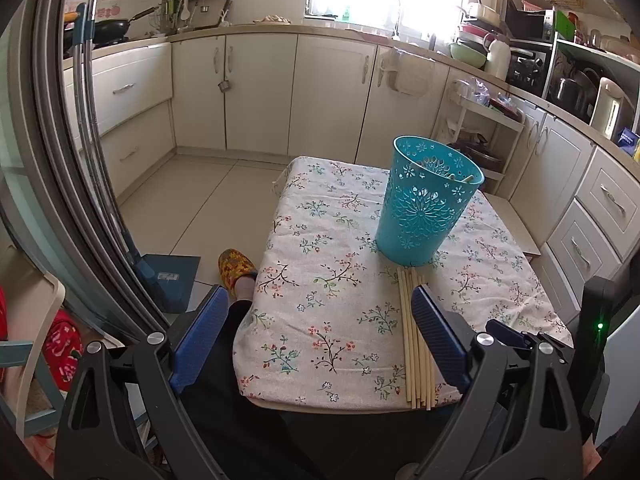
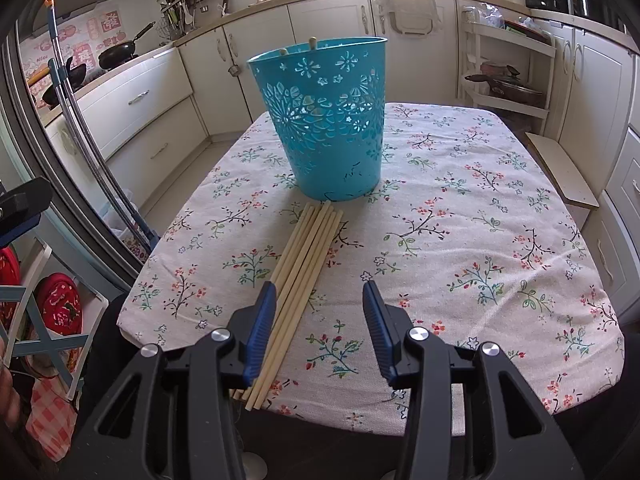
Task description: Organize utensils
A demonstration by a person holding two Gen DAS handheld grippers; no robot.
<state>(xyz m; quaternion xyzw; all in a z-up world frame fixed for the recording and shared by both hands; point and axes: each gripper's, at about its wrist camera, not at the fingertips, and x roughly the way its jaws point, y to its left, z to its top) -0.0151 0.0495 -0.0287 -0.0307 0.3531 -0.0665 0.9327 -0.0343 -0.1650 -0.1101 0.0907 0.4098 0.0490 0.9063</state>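
Observation:
Several pale wooden chopsticks (image 2: 304, 256) lie side by side on the floral tablecloth (image 2: 480, 240), pointing at a teal perforated bucket (image 2: 324, 120) that stands upright behind them. Two chopstick ends stick up past the bucket's rim. My right gripper (image 2: 320, 292) is open and empty, low over the near ends of the chopsticks, its left finger (image 2: 262, 328) over them. In the left wrist view the chopsticks (image 1: 414, 340) lie in front of the bucket (image 1: 428, 204). My left gripper (image 1: 320, 304) is wide open and empty, over the table's near left edge.
Cream kitchen cabinets (image 1: 260, 92) and a counter with pans and dishes ring the room. A metal pole and dustpan (image 1: 168, 276) stand left of the table. A person's slippered foot (image 1: 236, 268) is beside the table. A low shelf rack (image 2: 508, 80) stands behind it.

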